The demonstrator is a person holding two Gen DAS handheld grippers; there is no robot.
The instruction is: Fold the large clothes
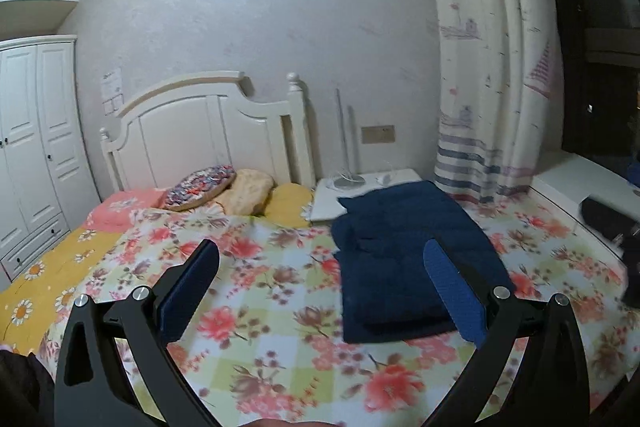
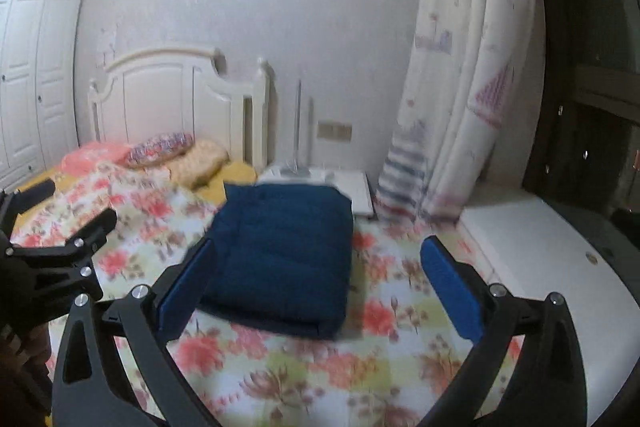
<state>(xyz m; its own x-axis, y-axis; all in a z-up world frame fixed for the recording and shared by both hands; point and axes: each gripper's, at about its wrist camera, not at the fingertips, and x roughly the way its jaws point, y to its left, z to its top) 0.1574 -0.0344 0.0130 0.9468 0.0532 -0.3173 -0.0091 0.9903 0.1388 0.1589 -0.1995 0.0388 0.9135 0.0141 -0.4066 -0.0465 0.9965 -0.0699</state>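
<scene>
A dark blue garment (image 1: 404, 259) lies folded into a thick rectangle on the floral bedspread (image 1: 260, 291). It also shows in the right wrist view (image 2: 284, 251). My left gripper (image 1: 320, 255) is open and empty, held above the bed with its right finger over the garment's right part. My right gripper (image 2: 320, 255) is open and empty, held above the bed just in front of the garment. The left gripper shows at the left edge of the right wrist view (image 2: 76, 203), and the right gripper as a dark blur at the right edge of the left wrist view (image 1: 612, 223).
Several pillows (image 1: 224, 187) lie against the white headboard (image 1: 200, 131). A white bedside table (image 1: 360, 187) stands beyond the garment. A patterned curtain (image 1: 488, 67) hangs at the right, beside a white ledge (image 2: 540, 259). A white wardrobe (image 1: 32, 147) stands at the left.
</scene>
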